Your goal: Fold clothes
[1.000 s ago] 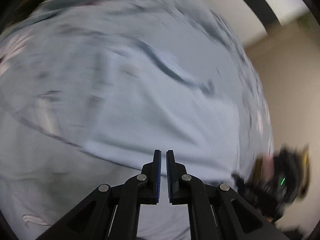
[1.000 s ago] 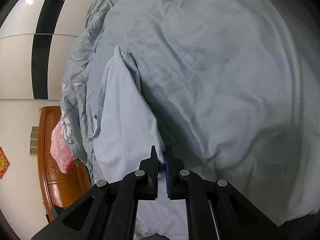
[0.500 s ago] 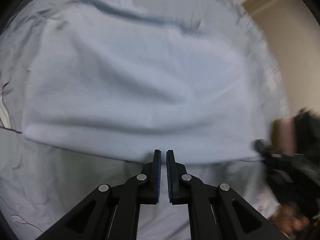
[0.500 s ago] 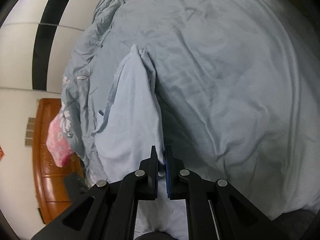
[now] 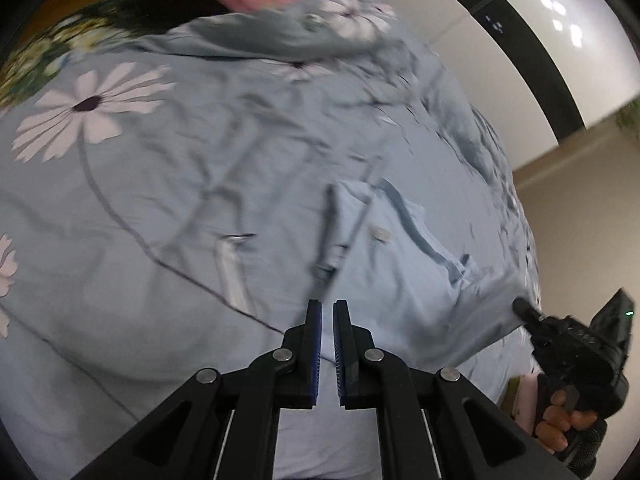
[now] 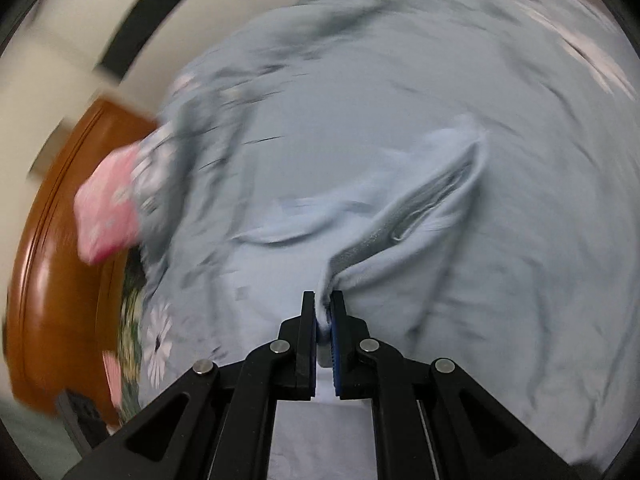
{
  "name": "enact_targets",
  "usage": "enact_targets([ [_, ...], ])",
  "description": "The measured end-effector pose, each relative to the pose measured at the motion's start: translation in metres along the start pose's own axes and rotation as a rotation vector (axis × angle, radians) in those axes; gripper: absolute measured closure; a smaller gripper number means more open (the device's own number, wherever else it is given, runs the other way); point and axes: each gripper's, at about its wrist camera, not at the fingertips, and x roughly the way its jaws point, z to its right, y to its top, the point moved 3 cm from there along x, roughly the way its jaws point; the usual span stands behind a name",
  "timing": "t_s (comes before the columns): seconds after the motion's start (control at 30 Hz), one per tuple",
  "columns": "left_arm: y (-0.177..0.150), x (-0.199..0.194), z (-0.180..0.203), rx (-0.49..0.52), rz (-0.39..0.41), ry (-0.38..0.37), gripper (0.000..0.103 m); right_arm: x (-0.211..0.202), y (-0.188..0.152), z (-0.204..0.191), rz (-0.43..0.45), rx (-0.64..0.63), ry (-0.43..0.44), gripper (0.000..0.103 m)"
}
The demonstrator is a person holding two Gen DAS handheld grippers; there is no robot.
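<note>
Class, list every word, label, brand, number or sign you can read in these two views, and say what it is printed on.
None can be read.
A small pale tag on the light blue garment: too small and blurred to tell whether it carries text.
The flowered bedsheet and pink pillow carry patterns only, no lettering.

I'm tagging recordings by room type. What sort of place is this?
Most likely a bedroom. A bed covered by a pale blue daisy-print duvet fills both views, a pink pillow lies at its head, and a wooden headboard stands behind it.
</note>
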Motion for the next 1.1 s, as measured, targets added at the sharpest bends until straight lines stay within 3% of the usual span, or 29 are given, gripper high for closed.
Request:
enact_targets([
  [0.1,0.008,-0.013,-0.032,-0.068,0.037,0.003,0.094,0.025,-0.023,-0.053,-0.057,-0.160,0.056,0.097],
  [0.17,0.007,-0.009,-0.032,-0.079,0.028,-0.017,0.094,0.045,-0.040,-0.077,-0.107,-0.233,0.076,0.097],
  [0.3,0.006,-0.001,-0.033,-0.099,0.008,-0.058,0.094,0.093,-0.074,-0.074,-0.243,-0.221,0.027,0.097],
  [0.5,0.004,0.011,-0.033,-0.130,-0.021,-0.120,0.091,0.098,-0.092,-0.083,-0.253,-0.302,0.029,0.097],
  [0.67,0.004,0.023,-0.029,-0.146,-0.049,-0.173,0.074,0.109,-0.097,-0.086,-0.291,-0.344,0.023,0.094],
  [0.77,0.006,0.039,-0.013,-0.118,-0.076,-0.199,0.068,0.106,-0.100,-0.083,-0.307,-0.362,0.040,0.089],
  [0.87,0.008,0.056,0.003,-0.070,-0.111,-0.212,0.062,0.089,-0.096,-0.072,-0.295,-0.374,0.049,0.066],
  [0.97,0.006,0.074,0.018,0.011,-0.149,-0.189,0.059,0.066,-0.084,-0.047,-0.236,-0.331,0.049,0.065],
  [1.1,0.003,0.095,0.030,0.137,-0.177,-0.061,0.061,0.046,-0.068,0.018,-0.189,-0.141,0.001,0.064],
])
